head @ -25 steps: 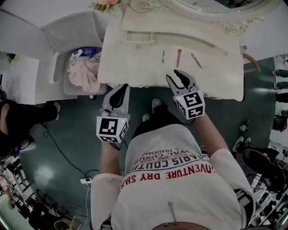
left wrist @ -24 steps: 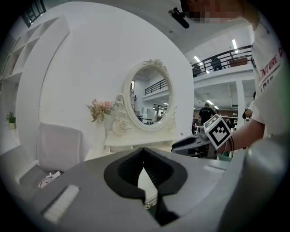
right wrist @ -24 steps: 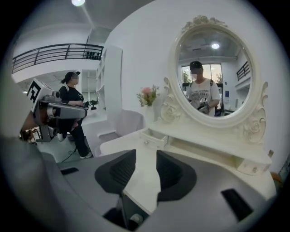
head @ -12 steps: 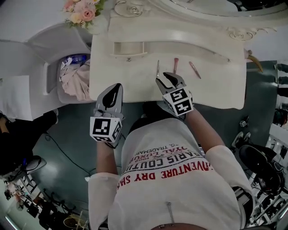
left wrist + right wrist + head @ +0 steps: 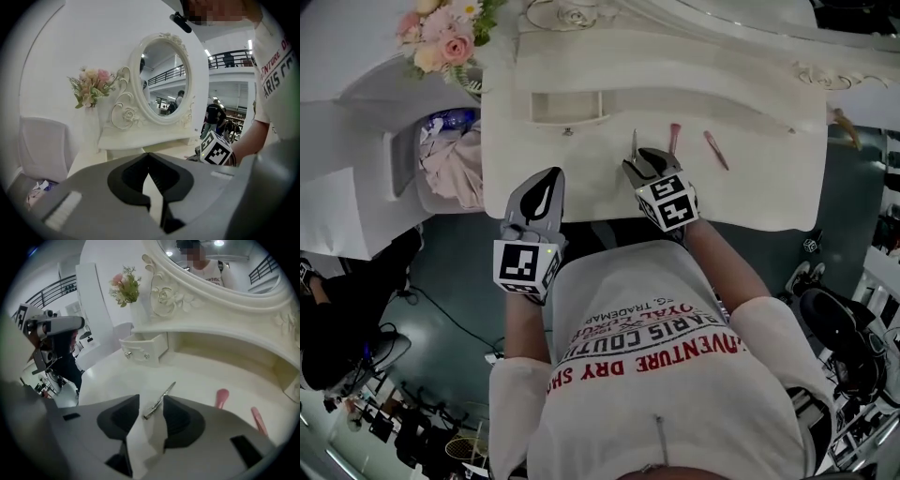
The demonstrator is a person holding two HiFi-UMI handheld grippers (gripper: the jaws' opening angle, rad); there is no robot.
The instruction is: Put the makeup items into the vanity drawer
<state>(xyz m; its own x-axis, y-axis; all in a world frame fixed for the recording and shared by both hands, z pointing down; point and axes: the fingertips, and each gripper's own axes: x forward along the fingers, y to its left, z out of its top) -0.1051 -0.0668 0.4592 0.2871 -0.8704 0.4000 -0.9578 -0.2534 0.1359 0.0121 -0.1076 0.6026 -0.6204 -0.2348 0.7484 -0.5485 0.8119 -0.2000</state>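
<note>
Right hand-held gripper point(image 5: 639, 159) just opened wide, empty; metal tool point(image 5: 161, 398), perhaps tweezers, just ahead.

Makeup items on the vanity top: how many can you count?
3. A thin silver tool lies leftmost, a pink stick sits in the middle, and another pink stick lies at the right. The small drawer may hide more.

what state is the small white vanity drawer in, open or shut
Open: the small white vanity drawer sticks out from the cream vanity, its hollow inside showing from above.
</note>
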